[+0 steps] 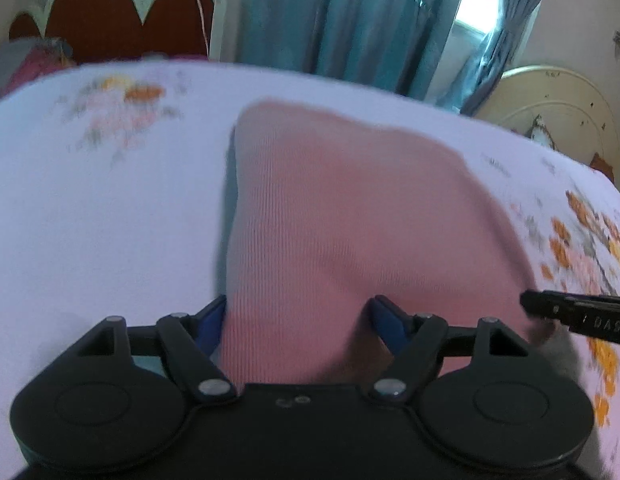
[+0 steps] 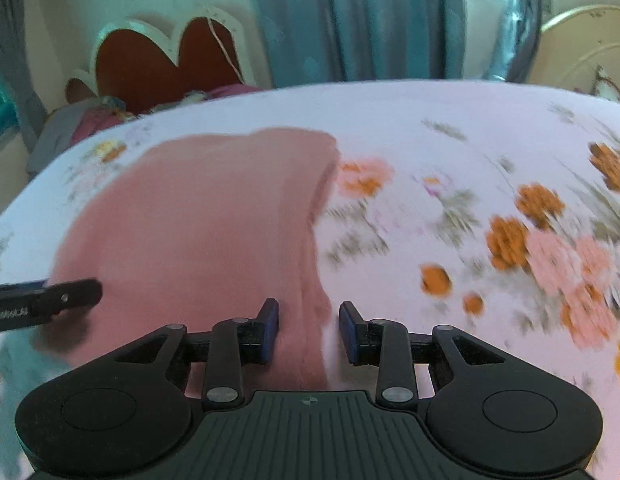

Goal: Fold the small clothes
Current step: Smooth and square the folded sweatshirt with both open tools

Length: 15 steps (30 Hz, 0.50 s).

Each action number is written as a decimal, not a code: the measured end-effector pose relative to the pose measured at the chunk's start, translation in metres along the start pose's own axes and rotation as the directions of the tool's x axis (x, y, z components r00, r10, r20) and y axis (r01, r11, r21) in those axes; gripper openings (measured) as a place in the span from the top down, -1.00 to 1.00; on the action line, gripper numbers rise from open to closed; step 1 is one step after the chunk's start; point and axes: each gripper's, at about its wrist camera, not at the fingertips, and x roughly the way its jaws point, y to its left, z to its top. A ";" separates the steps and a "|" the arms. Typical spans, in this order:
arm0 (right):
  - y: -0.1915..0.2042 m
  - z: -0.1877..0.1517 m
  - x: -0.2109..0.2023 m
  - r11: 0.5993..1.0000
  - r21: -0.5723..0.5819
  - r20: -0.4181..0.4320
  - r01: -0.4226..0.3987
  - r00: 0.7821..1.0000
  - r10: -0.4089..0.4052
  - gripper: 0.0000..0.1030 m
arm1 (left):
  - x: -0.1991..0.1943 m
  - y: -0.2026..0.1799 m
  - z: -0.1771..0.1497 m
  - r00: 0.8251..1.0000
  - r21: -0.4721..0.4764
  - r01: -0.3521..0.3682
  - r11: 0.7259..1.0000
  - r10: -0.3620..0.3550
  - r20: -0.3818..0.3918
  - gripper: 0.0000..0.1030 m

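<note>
Pink garment (image 1: 342,216) on floral bed sheet (image 1: 90,200). Left hand-held gripper (image 1: 298,320) jaws spread wide, straddling its near edge. Right hand-held gripper (image 2: 309,330) part-open over its right edge; grip unclear.

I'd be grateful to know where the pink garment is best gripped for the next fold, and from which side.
Probably the pink garment is best gripped at its near corners, from the near side. It lies flat on the floral sheet, and the left gripper and right gripper already straddle its near edges.

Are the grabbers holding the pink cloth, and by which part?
Probably nothing is held. The near edge of the pink cloth lies between the jaws of the left gripper and the right gripper, but neither visibly pinches it.
</note>
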 end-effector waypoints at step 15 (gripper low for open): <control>-0.004 -0.008 0.003 0.999 0.037 0.003 0.007 1.000 -0.007 0.33 | 0.001 -0.010 -0.003 0.999 0.038 -0.049 0.998 0.049 0.008 -1.00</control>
